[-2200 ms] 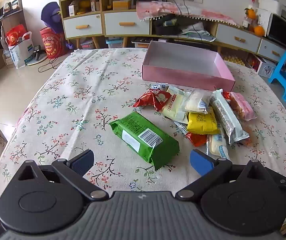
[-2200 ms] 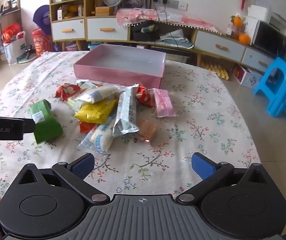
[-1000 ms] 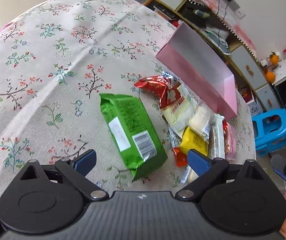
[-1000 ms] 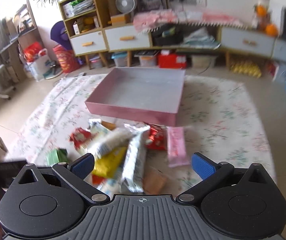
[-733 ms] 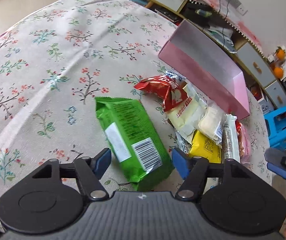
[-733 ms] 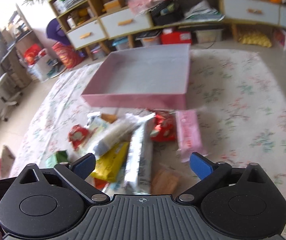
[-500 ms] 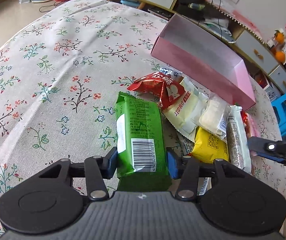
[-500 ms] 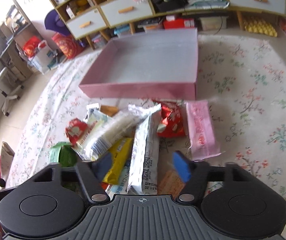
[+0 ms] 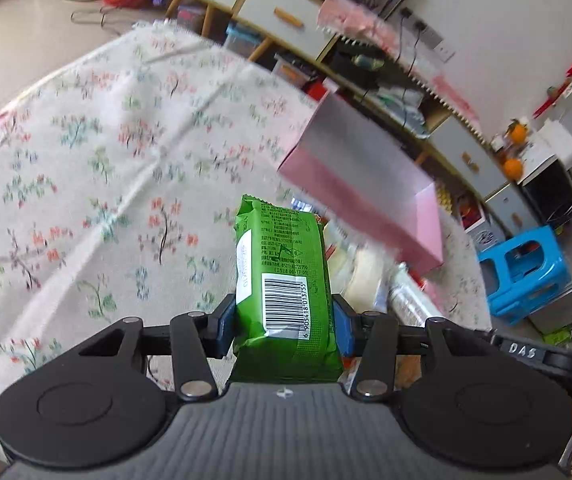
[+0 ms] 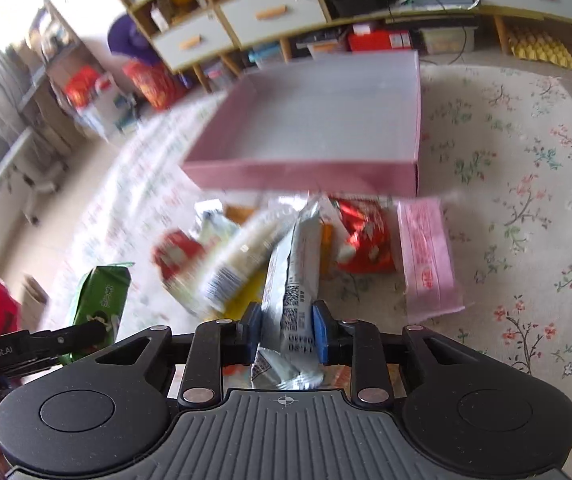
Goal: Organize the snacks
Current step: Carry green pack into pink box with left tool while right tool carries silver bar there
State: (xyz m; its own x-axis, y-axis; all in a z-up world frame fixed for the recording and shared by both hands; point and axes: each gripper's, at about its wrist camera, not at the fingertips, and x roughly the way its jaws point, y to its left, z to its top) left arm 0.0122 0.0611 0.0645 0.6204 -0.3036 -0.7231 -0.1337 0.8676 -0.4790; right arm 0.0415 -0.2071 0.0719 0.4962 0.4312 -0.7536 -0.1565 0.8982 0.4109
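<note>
I have the left gripper (image 9: 282, 326) clenched on the green packet (image 9: 284, 276), gripping it across its width near the barcode end, with the far end pointing toward the pink box (image 9: 366, 184). In the right wrist view that same packet shows at the left edge, and the blur around it suggests it is off the table (image 9: 86, 160), though I cannot be sure how high.

My right gripper (image 10: 286, 332) is closed on the long silver packet (image 10: 292, 280), grasping it near its lower end. The rest of that packet lies over the pile, so I cannot tell whether it has lifted free.

As I judge it, the task is only starting. The pink box sits at the far side of the table, and its floor looks bare in the right wrist view; nothing is inside yet. Left on the table just in front of the box are the pink packet (image 10: 426, 256), a red packet (image 10: 366, 240), another red one (image 10: 176, 256), a pale packet (image 10: 238, 264) and some yellow and orange ones half hidden underneath.

So 2 snacks are in hand and none are stowed. Both still need to go into the box, then the rest of the pile follows.
</note>
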